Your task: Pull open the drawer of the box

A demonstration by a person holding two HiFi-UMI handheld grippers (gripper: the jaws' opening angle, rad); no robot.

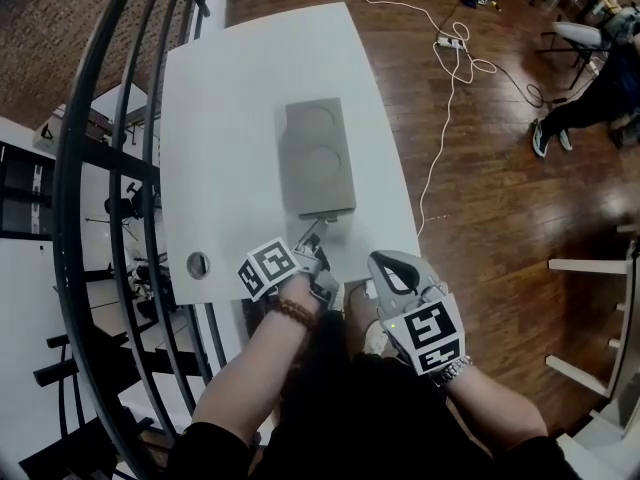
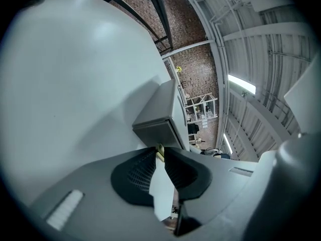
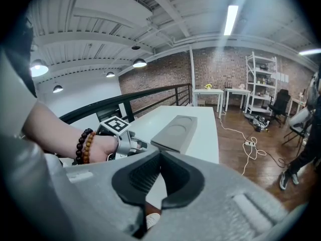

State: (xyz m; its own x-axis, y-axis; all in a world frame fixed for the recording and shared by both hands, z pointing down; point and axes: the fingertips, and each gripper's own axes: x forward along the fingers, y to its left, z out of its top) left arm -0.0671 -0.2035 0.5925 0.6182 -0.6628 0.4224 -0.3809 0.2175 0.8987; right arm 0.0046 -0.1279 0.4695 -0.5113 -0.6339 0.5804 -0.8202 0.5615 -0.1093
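Note:
A grey box (image 1: 318, 158) with two round hollows in its top lies on the white table (image 1: 230, 118). At the box's near end face (image 2: 158, 132) a small yellowish pull tab (image 2: 160, 150) sticks out toward me. My left gripper (image 1: 312, 238) reaches up to that end, and its jaws are shut on the tab (image 1: 326, 220). In the right gripper view the box (image 3: 175, 129) lies ahead with the left hand beside it. My right gripper (image 1: 378, 261) hovers at the table's near edge, shut, with nothing between its jaws.
A round cable hole (image 1: 198, 264) sits in the table near its front left corner. A black curved railing (image 1: 110, 168) runs along the left side. White cables (image 1: 460, 58) trail over the wooden floor, and a person (image 1: 590, 88) sits far right.

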